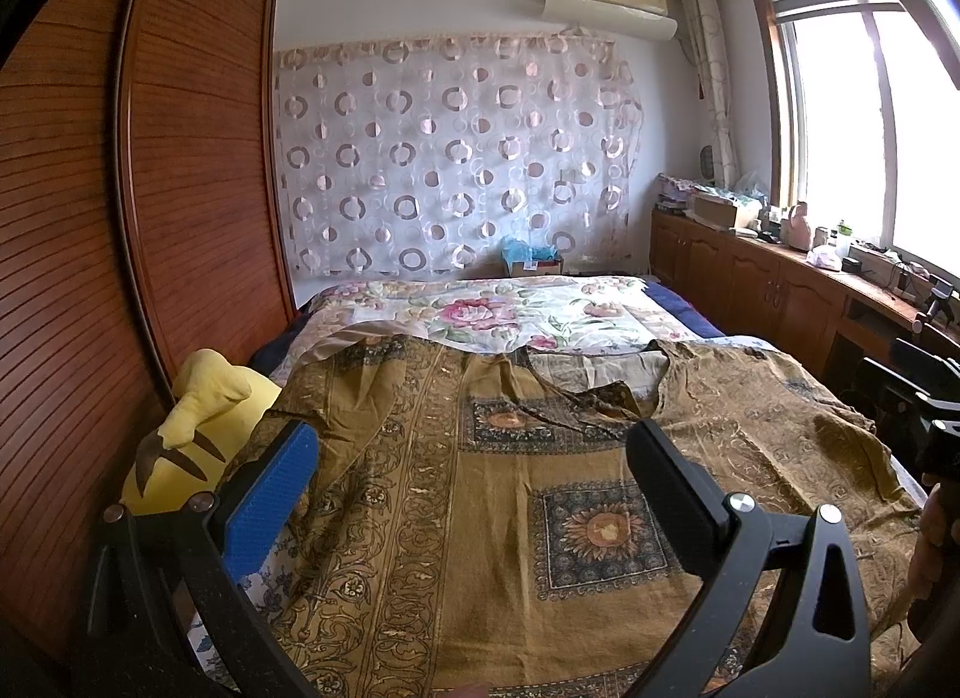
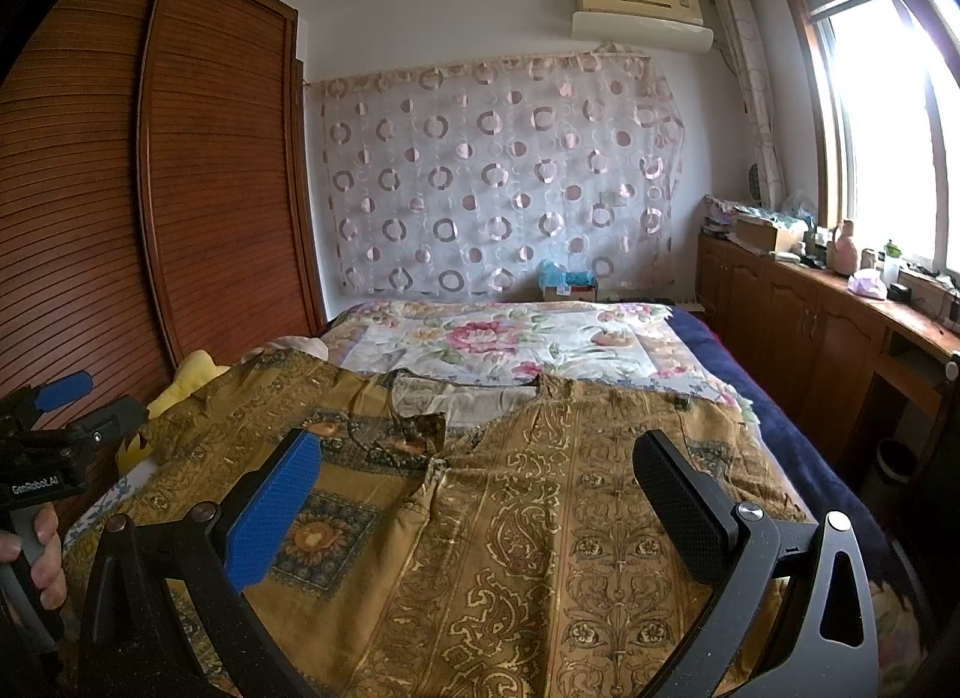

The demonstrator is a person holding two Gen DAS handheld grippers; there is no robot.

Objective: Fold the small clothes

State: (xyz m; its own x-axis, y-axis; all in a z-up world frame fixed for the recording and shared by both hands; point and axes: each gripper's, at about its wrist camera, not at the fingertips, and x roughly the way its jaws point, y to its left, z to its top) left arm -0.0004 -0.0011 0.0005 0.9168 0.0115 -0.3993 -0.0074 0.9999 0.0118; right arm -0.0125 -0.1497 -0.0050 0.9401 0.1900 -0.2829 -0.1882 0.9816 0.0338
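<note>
A mustard-brown patterned garment [image 1: 510,494] lies spread flat on the bed, neckline toward the far end; it also shows in the right wrist view [image 2: 540,518]. My left gripper [image 1: 474,452] is open and empty, held above the garment's left half. My right gripper [image 2: 477,467] is open and empty, held above the garment's right half. The left gripper also shows at the left edge of the right wrist view [image 2: 66,398], held by a hand. The garment's near hem is out of view.
A floral bedsheet [image 1: 480,308] covers the far bed. A yellow plush toy [image 1: 198,428] lies at the bed's left edge by the wooden wardrobe [image 1: 150,218]. A low wooden cabinet [image 2: 810,326] with clutter runs under the window on the right.
</note>
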